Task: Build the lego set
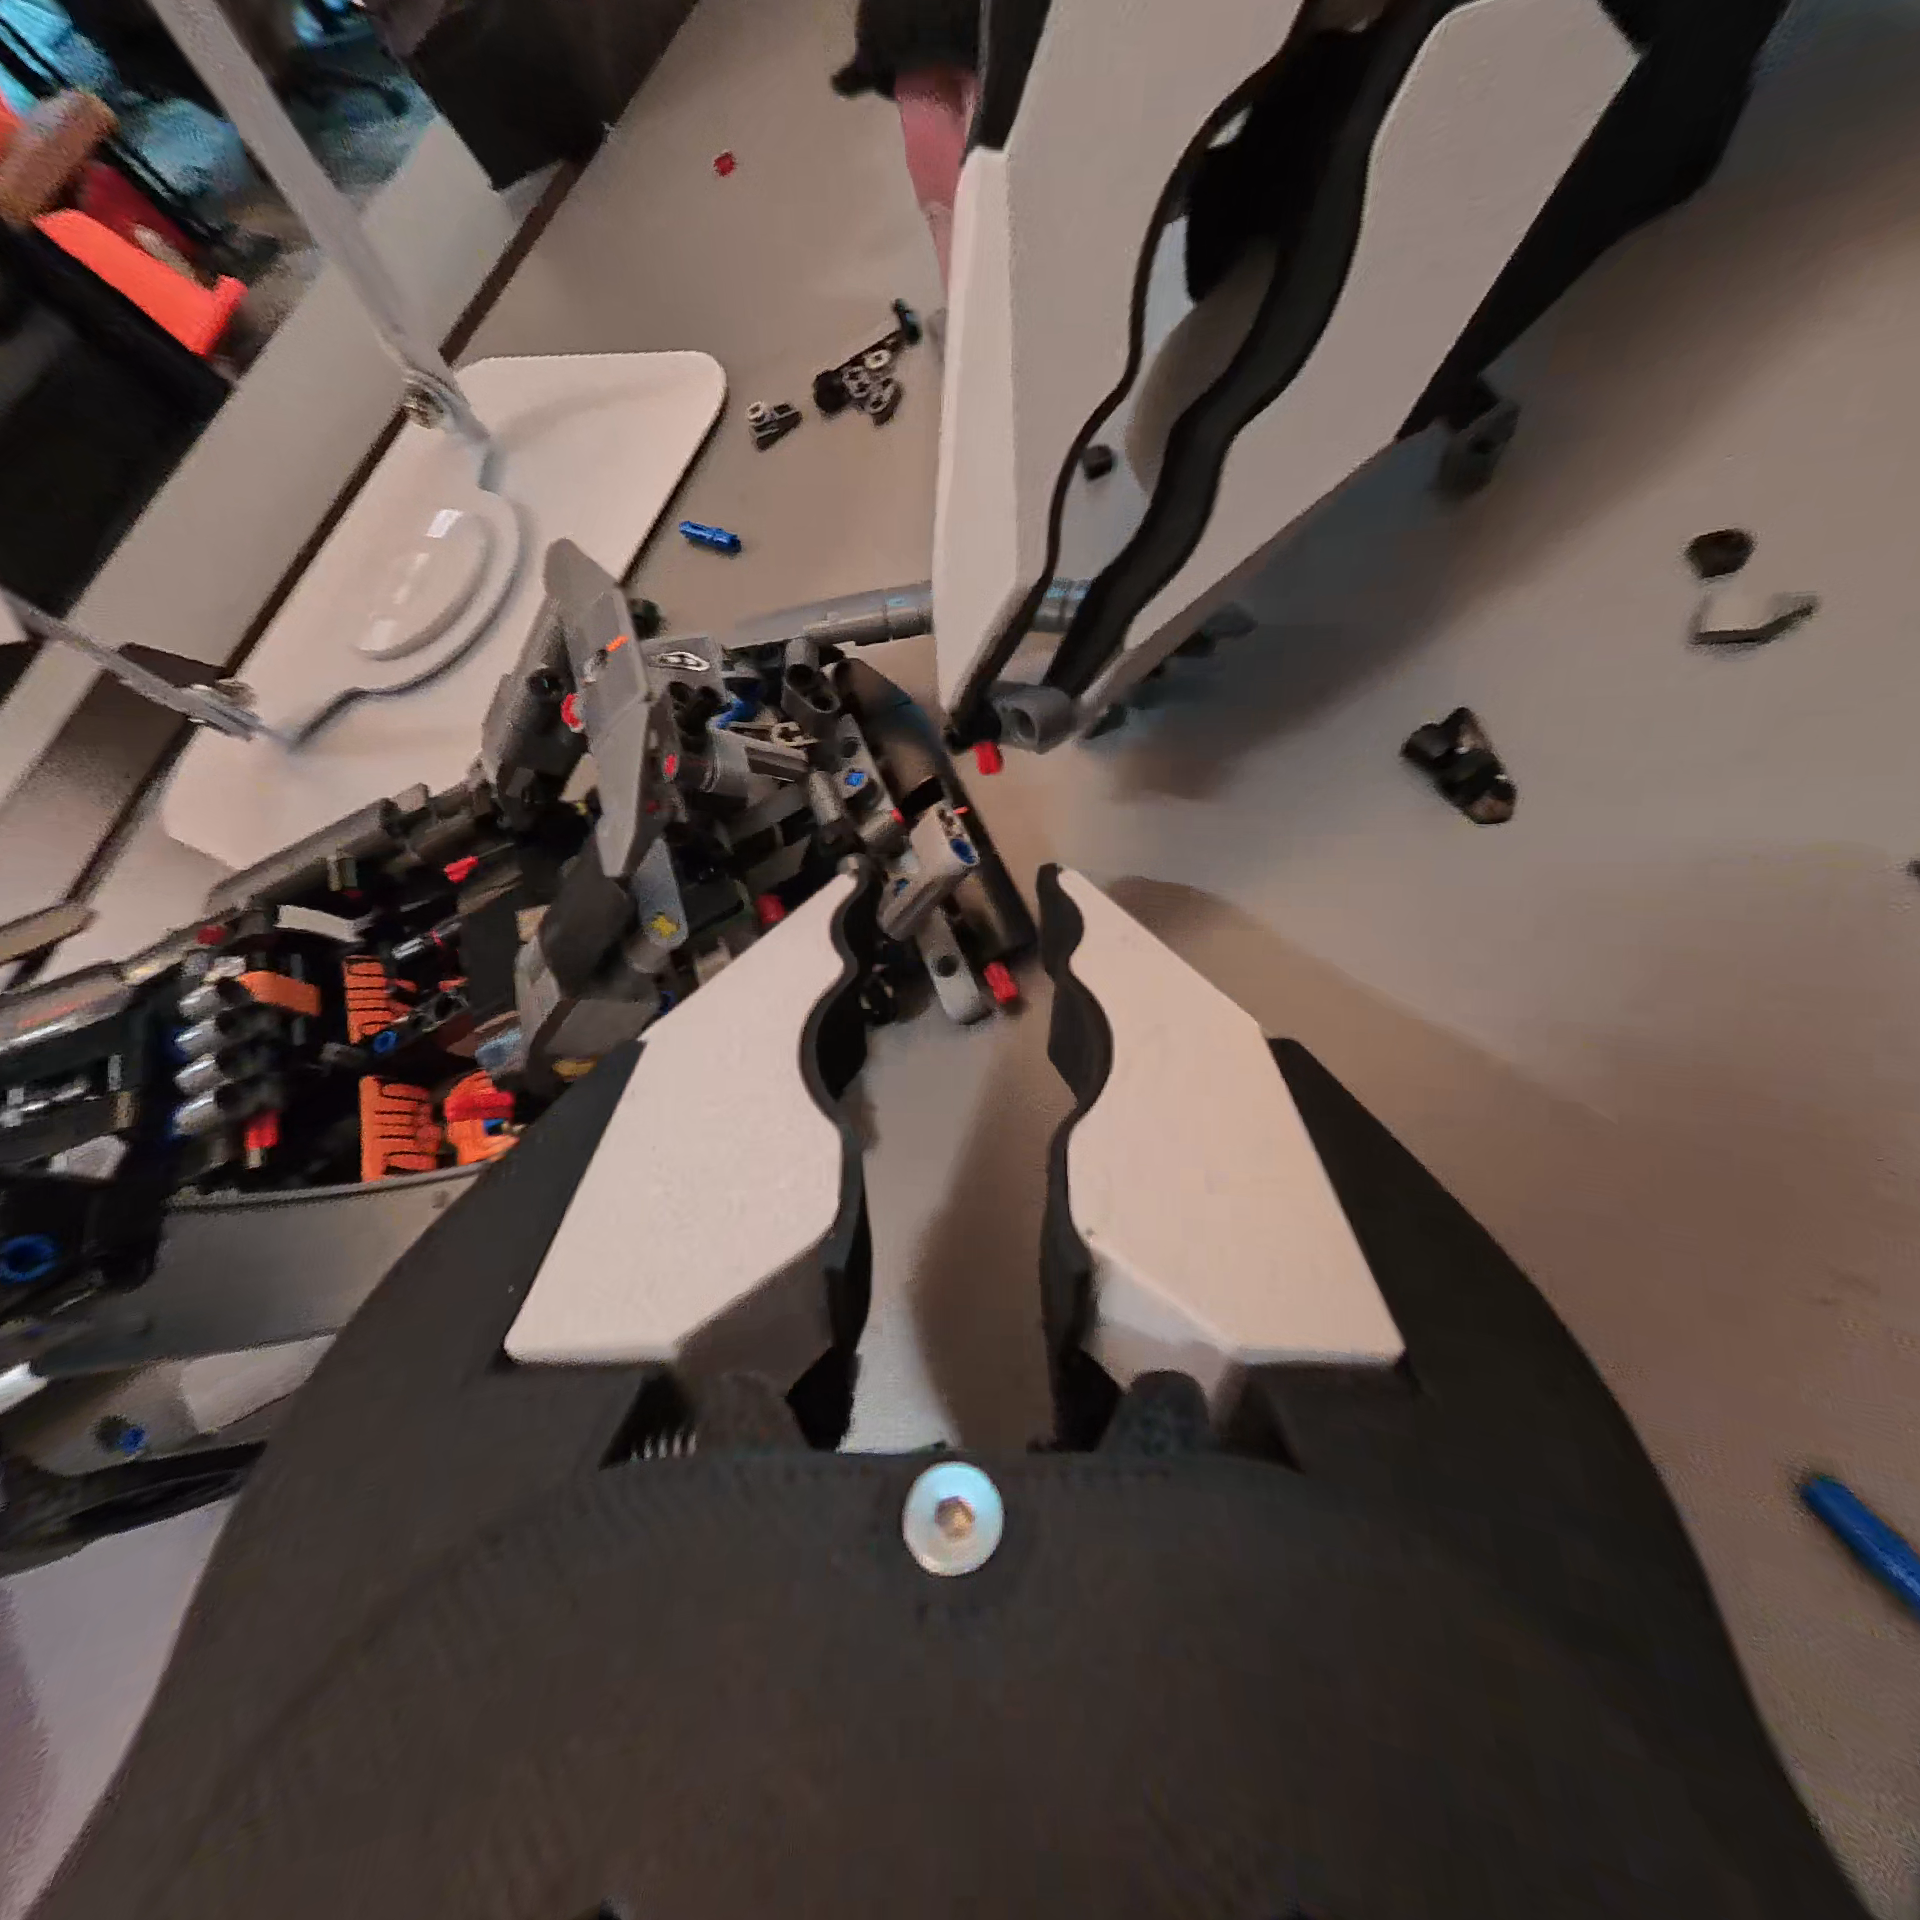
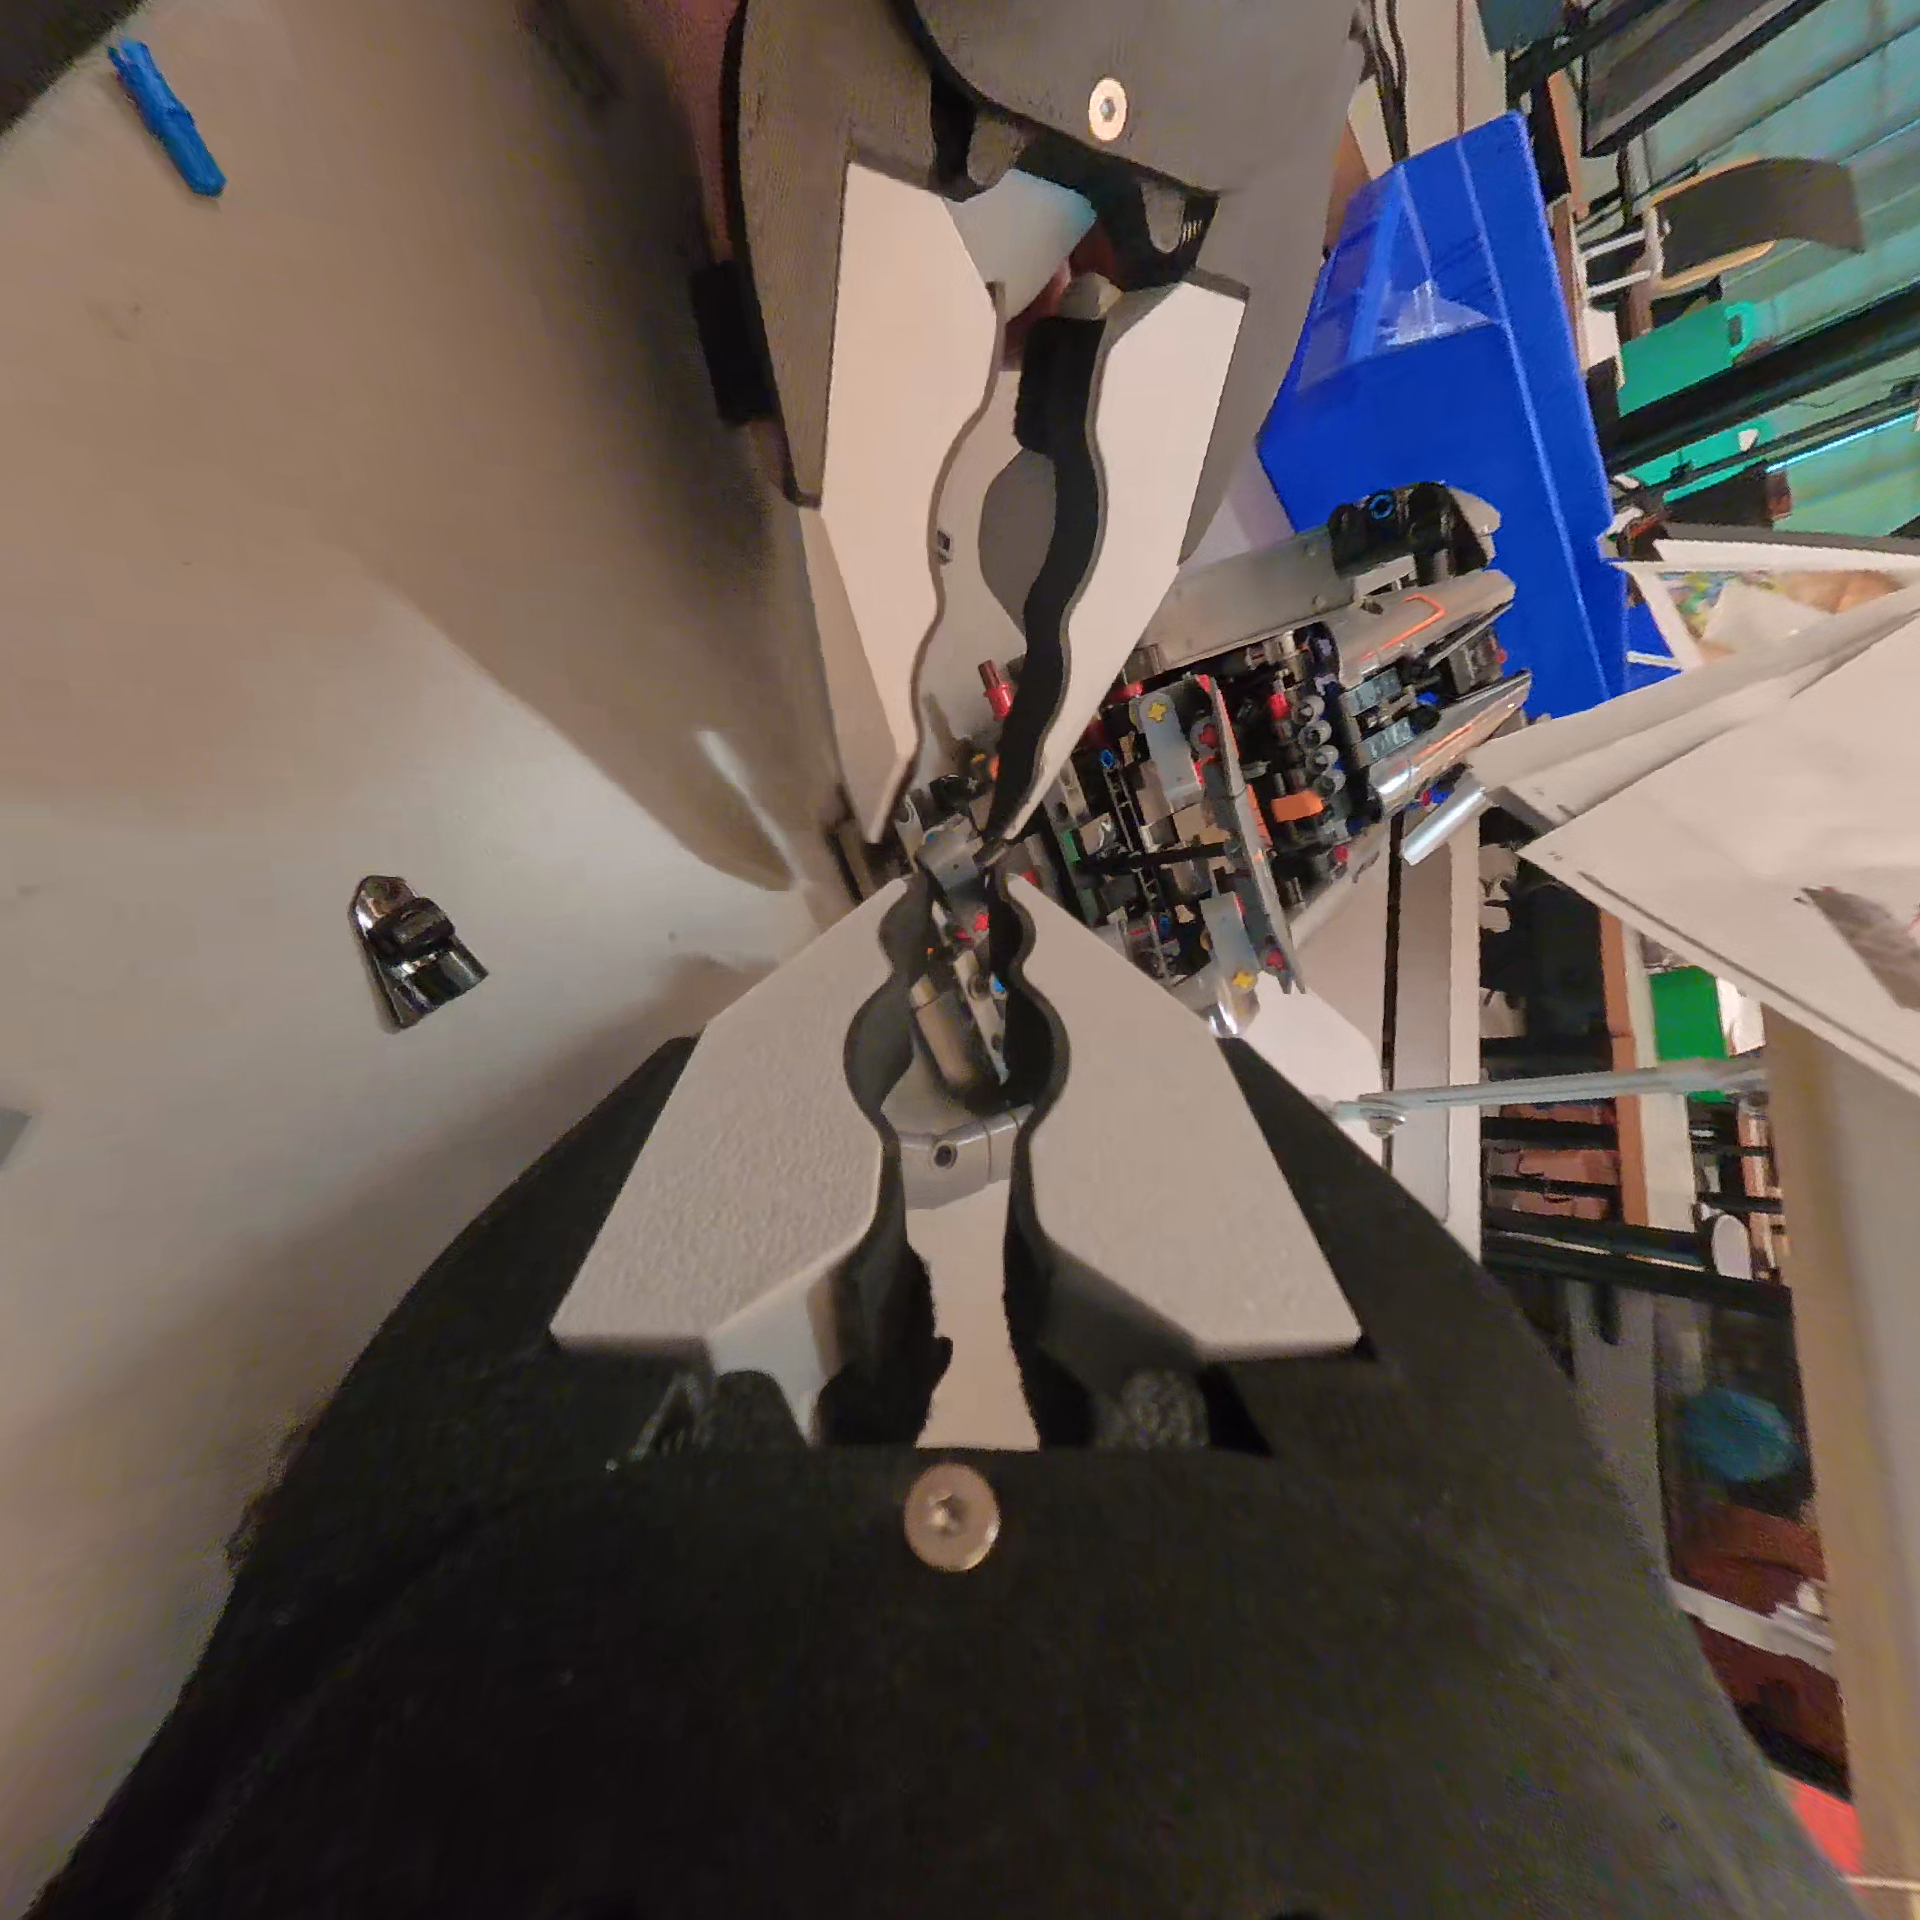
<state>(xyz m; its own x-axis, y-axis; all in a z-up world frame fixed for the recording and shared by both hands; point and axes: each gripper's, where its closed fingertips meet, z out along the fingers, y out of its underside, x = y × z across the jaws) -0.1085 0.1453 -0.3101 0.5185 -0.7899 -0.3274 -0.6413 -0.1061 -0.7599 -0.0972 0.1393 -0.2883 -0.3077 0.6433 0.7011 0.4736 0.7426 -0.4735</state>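
Your left gripper (image 1: 951, 904) is parted, with a clear gap between its wavy black pads and nothing held; its tips hover just beside the near end of the lego model (image 1: 644, 831), where a grey beam with red pins (image 1: 951, 935) sticks out toward the gap. The model, a long grey and black build with orange parts inside, lies on the pale worktop (image 1: 1351, 987) and runs off to the left of that view. Your right gripper (image 2: 956, 894) is closed down on a grey piece at the model's end (image 2: 951, 1039), the pads nearly meeting around it; in the left wrist view the same gripper (image 1: 1003, 727) comes in from the far side, tips pinched on a small grey connector with a red pin. Loose parts lie scattered on the worktop: a shiny black piece (image 2: 416, 951) to the left in the right wrist view, a blue pin (image 2: 166, 120) far left, small dark bits (image 1: 857, 379) beyond the model, and a white tray (image 1: 582, 457) on its far left. A blue bin (image 2: 1455, 416) stands behind the model.
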